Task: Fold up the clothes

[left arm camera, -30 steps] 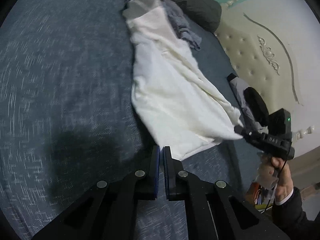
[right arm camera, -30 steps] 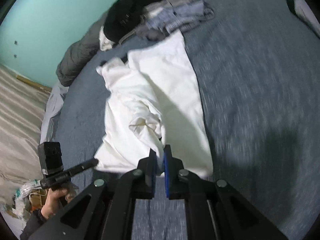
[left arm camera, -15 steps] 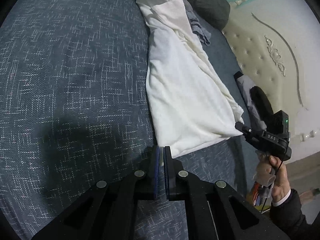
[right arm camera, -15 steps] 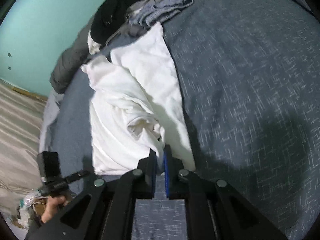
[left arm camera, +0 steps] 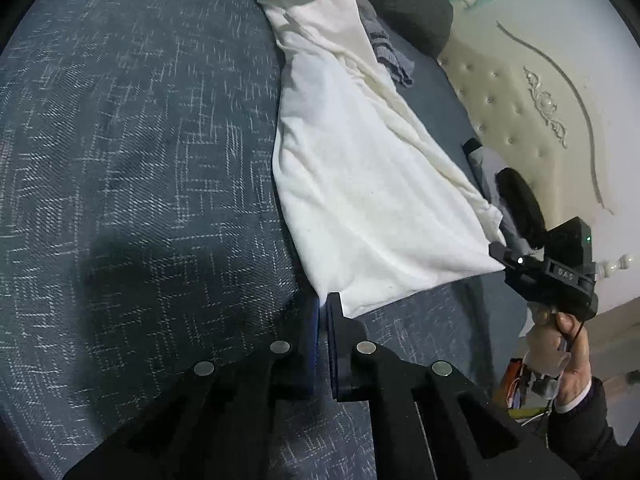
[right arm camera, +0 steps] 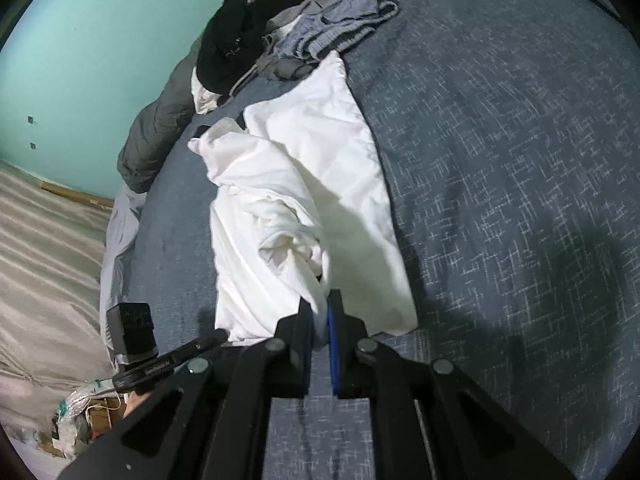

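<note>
A white cotton garment (left arm camera: pixel 360 184) lies stretched along the dark blue woven bedspread (left arm camera: pixel 140 160), its near hem pulled taut between the two tools. The left tongs (left arm camera: pixel 323 300) are pinched together on one near corner of the cloth. The right tongs (right arm camera: pixel 319 308) are likewise clamped on the opposite corner, with bunched folds of the fabric rising just ahead of them. At the far end of the garment sits a heap of grey, striped and black clothes (right arm camera: pixel 304 36). A cream tufted headboard (left arm camera: pixel 520 92) stands beside the bed.
</note>
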{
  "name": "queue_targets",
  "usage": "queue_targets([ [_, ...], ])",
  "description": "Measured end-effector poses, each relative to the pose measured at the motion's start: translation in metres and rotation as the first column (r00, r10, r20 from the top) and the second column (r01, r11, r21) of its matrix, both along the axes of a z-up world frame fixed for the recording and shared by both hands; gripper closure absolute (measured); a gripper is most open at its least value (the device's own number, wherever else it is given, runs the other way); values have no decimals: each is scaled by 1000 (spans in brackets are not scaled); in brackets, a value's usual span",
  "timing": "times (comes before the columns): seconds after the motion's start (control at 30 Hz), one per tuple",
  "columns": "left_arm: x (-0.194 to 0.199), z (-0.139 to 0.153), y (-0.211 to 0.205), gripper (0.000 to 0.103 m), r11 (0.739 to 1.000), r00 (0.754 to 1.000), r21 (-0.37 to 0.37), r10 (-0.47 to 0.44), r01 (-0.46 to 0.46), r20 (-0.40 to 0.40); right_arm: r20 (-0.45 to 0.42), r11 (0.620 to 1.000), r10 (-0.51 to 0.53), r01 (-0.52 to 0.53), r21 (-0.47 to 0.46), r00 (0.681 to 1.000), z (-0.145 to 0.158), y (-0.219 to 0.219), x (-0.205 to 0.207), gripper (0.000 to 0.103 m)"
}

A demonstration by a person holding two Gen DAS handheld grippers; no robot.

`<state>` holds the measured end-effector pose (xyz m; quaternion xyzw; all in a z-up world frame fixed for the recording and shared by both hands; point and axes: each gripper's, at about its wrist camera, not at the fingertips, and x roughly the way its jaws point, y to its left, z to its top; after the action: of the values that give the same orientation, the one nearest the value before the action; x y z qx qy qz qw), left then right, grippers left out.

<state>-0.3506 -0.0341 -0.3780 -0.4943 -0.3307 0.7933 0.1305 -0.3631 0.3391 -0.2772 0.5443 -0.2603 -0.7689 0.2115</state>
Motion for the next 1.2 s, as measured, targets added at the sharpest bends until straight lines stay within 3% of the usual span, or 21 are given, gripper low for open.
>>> queue_targets([
  [0.27, 4, -1, -1, 99, 999, 1000, -33, -12, 13, 8, 39, 993, 18, -23, 119, 999, -32, -3, 4, 97],
  [0.43, 3, -4, 1, 98, 999, 1000, -49, -11, 11, 13, 57, 995, 4, -10, 96, 998, -37, 4, 2, 94],
  [0.5, 5, -3, -2, 89, 999, 1000, -50, 10, -9, 6, 38, 993, 16, -20, 112, 999, -27, 6, 2, 91],
  [0.57, 9, 2, -10, 67, 998, 999, -50, 43, -44, -22, -5, 989, 36, -34, 143, 999, -11, 6, 2, 85],
  [0.67, 16, 12, -20, 67, 994, 993, -65, 88, -93, -73, -66, 984, 78, -66, 167, 995, 10, -1, 0, 76],
  [0.73, 21, 20, -28, 66, 987, 988, -96, 115, -125, -103, -105, 976, 120, -98, 195, 987, 23, -13, -6, 75],
  [0.87, 31, 30, -38, 51, 974, 978, -148, 151, -173, -146, -159, 952, 206, -160, 262, 965, 38, -48, -22, 75],
  [0.97, 40, 34, -45, 48, 961, 972, -197, 163, -196, -172, -171, 925, 275, -211, 317, 946, 39, -78, -39, 74],
  [1.2, 56, 20, -56, 38, 949, 972, -246, 159, -199, -172, -144, 822, 417, -304, 482, 898, 20, -148, -82, 71],
])
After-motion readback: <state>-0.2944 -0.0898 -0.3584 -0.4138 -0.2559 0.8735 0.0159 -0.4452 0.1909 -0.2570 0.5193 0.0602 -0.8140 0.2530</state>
